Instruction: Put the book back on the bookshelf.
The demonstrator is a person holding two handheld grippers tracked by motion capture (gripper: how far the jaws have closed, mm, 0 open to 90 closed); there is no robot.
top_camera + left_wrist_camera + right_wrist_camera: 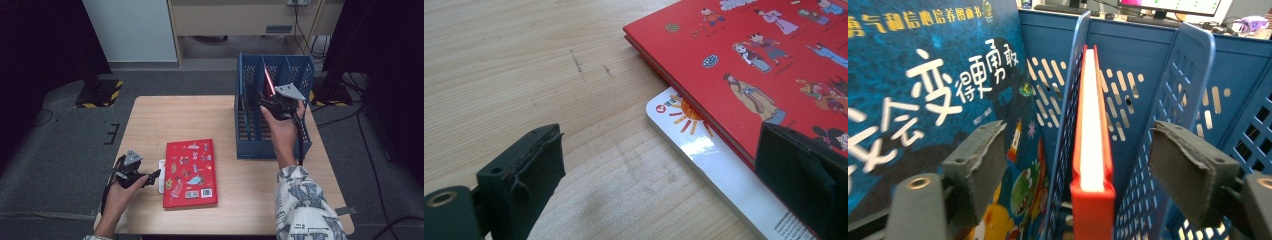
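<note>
Evidently stiff and slick-covered, the red book (1091,150) stands between the right gripper's (1078,165) released jaws, best re-gripped across its spine.

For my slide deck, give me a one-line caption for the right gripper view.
Open right gripper behind a red book standing upright in a blue rack, beside a blue picture book.

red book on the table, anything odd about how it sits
Yes. The red book lies flat on a thinner white book, whose edge pokes out at its left side, so the pile is uneven. Nothing looks spilled or damaged.
</note>
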